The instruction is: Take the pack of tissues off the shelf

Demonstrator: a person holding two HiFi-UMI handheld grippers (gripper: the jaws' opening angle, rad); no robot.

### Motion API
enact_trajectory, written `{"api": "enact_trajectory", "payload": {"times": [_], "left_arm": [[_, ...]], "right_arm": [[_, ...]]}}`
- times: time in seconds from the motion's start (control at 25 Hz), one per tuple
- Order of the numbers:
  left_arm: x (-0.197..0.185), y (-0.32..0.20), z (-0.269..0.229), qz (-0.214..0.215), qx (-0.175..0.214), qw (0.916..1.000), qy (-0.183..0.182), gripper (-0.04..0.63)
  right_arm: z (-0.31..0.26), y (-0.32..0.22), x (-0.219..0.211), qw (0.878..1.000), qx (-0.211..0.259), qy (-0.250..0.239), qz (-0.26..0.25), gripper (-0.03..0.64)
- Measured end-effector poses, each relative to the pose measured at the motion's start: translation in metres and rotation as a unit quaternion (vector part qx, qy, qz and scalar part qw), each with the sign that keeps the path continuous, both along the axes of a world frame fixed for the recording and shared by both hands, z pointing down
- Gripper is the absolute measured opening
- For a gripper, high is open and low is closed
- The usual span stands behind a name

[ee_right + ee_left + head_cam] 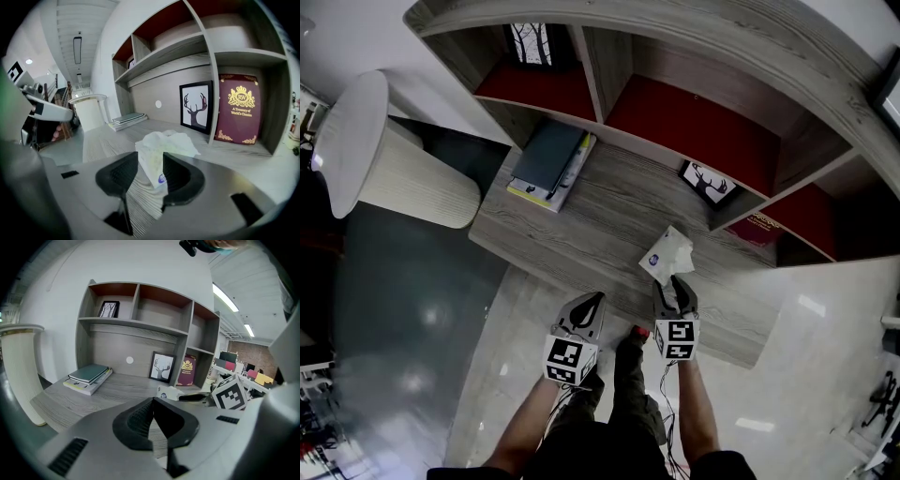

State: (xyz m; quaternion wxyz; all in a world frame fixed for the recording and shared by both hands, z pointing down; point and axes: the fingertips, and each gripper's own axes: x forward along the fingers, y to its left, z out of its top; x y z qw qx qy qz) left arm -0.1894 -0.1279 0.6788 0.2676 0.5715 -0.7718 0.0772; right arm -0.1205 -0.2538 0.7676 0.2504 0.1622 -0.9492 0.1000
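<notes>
**Tissues between spread jaws on the board**

Grey wood-grain board (581, 225) under the red-backed cubbies carries the tissues (667, 255), right of centre in the head view. The right gripper (677, 292) is released, with its jaws set apart around the pack's near end. The left gripper (586, 309), at lower centre, is clenched on nothing. For a sound grasp, the jaws should be pushed further over the soft pack and closed on its body, not on the loose top sheet. The pack's near end is hidden behind the jaws, and light contact with one pad cannot be ruled out.
</notes>
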Motion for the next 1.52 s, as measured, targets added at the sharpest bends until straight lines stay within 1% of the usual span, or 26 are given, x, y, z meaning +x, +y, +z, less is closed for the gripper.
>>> {"api": "enact_trajectory", "payload": {"times": [0.32,0.44,0.76,1.0,1.24,1.52], "left_arm": [[0.003,0.004,-0.006,0.008,0.004,1.0,-0.005,0.008],[0.004,0.005,-0.013,0.011,0.011,0.9998,-0.014,0.008],[0.009,0.011,-0.043,0.025,0.037,0.9983,-0.036,0.008],[0.017,0.021,-0.071,0.043,0.06,0.9958,-0.053,0.008],[0.025,0.026,-0.112,0.062,0.1,0.9904,-0.072,0.008],[0.04,0.044,-0.163,0.095,0.154,0.9782,-0.101,0.008]], "right_arm": [[-0.01,0.001,0.008,1.0,0.006,-0.008,0.017,0.169],[-0.023,0.002,0.011,0.999,0.015,-0.016,0.024,0.167],[-0.072,0.009,0.025,0.998,0.024,-0.051,0.041,0.166],[-0.122,0.019,0.04,0.994,0.045,-0.083,0.059,0.141],[-0.174,0.038,0.055,0.987,0.081,-0.114,0.073,0.126],[-0.227,0.069,0.081,0.978,0.108,-0.15,0.096,0.091]]}}
